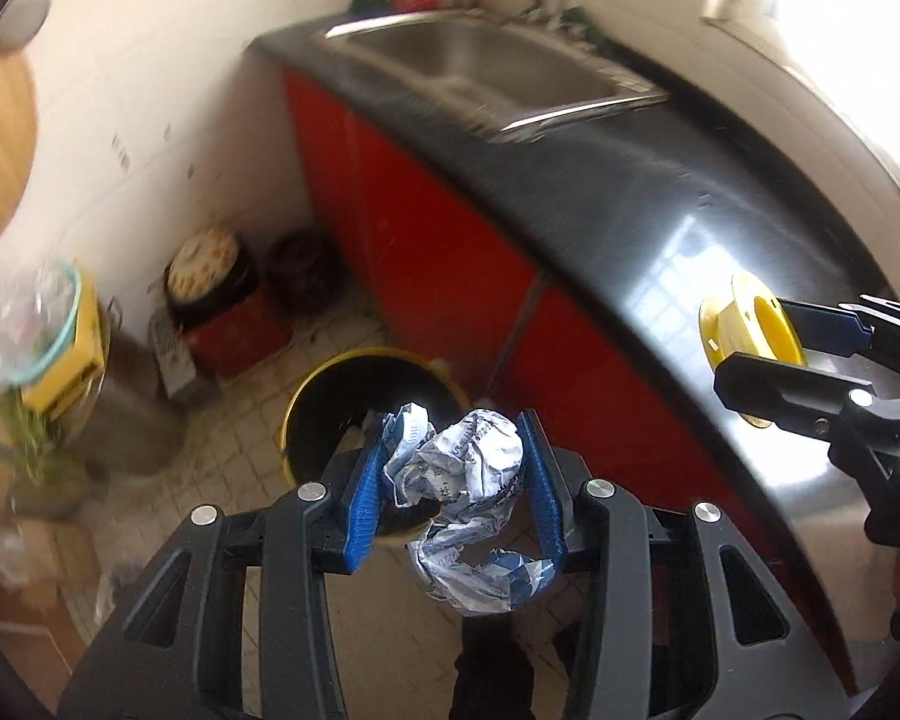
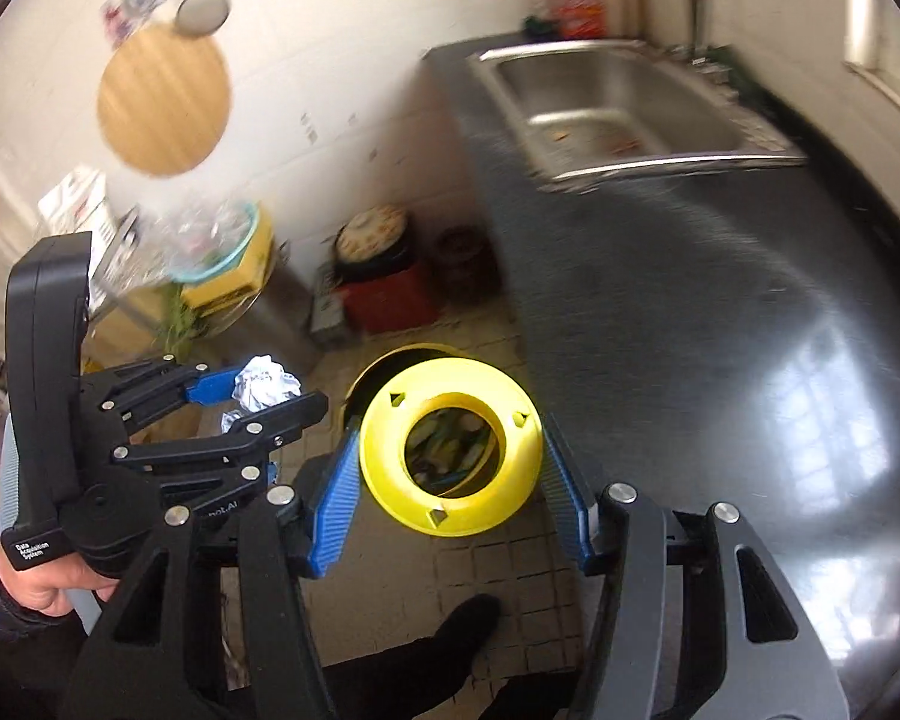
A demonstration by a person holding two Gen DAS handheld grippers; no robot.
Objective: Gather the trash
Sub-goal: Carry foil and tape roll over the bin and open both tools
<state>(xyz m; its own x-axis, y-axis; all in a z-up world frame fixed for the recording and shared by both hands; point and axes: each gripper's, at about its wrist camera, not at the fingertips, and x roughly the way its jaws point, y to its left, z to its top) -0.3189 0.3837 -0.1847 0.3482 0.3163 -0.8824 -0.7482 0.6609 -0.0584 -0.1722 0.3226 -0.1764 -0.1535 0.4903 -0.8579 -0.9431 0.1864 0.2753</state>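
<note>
Crumpled paper [image 1: 471, 480] and a yellow spool [image 2: 450, 447], one clamped in each gripper, above a yellow-rimmed bin [image 1: 354, 414] on the tiled floor [image 1: 234, 456].

Left gripper [image 1: 459, 480] has its blue pads [image 1: 363, 498] pressed against both sides of the white-and-blue printed wad, which hangs over the bin's dark mouth (the right wrist view shows the same wad [image 2: 264, 387] held in the left gripper [image 2: 252, 396]). Right gripper [image 2: 450, 474] pinches the yellow ring-shaped spool between its blue pads [image 2: 333, 498], the bin [image 2: 402, 354] partly hidden behind it; through the spool's hole some rubbish shows, blurred. Beside the bin runs a red cabinet [image 1: 426, 252] under a black countertop [image 1: 660, 210] with a steel sink [image 1: 486, 72]. Near the wall stand a red box [image 1: 234, 330] and a dark pot [image 1: 210, 276].
</note>
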